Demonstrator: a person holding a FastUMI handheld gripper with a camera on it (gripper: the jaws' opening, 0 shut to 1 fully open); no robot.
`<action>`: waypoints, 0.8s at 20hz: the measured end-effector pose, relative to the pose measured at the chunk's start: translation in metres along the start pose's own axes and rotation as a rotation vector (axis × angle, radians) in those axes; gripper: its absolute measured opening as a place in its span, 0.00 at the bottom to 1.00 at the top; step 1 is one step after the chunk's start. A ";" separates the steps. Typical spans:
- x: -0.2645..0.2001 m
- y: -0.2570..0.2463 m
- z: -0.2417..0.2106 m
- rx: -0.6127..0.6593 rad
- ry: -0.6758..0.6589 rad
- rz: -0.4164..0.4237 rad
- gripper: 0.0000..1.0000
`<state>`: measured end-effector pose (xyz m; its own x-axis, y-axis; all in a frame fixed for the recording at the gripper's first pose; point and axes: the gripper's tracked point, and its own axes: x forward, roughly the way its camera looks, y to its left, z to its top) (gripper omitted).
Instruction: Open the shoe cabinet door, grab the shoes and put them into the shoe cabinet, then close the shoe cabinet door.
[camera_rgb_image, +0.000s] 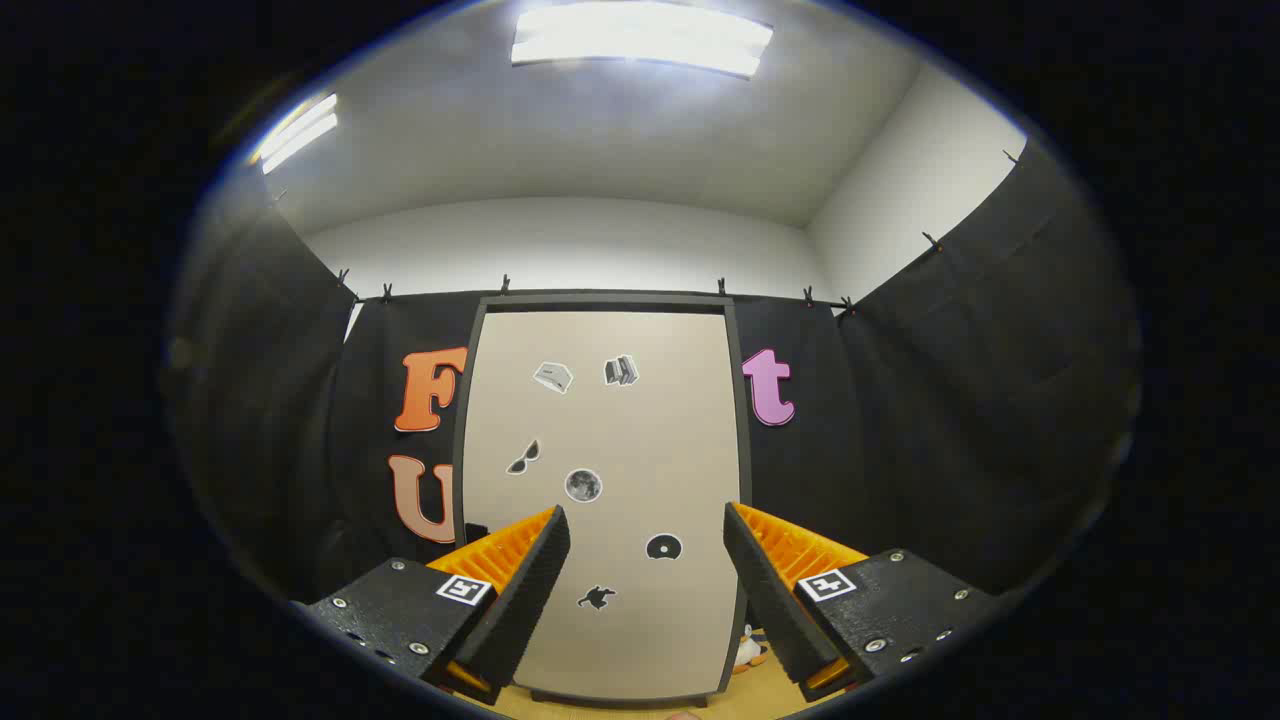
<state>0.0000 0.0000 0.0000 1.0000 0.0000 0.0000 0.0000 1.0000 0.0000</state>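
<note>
A tall shoe cabinet (610, 450) stands straight ahead against the black cloth wall. Its beige door (640, 430) is closed, framed in dark grey, and carries several small black-and-white stickers. My gripper (647, 535) is open, held some way in front of the door, with nothing between its fingers. The left finger (525, 590) and the right finger (765, 590) frame the lower half of the door. A small white-and-orange object (747, 652) lies on the floor by the cabinet's lower right corner, half hidden behind the right finger; I cannot tell whether it is a shoe.
A tan floor (700, 700) runs under the cabinet. Black cloth walls close in on the left (270, 420) and right (990, 400). White walls and ceiling lights are above.
</note>
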 end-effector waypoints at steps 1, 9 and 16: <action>0.000 0.001 0.001 -0.003 -0.004 0.002 0.96; 0.003 0.000 -0.008 -0.002 0.001 0.002 0.96; 0.014 -0.004 -0.025 0.012 0.035 0.006 0.96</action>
<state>0.0145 -0.0040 -0.0252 0.9994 0.0058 -0.0346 -0.0054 0.9999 0.0119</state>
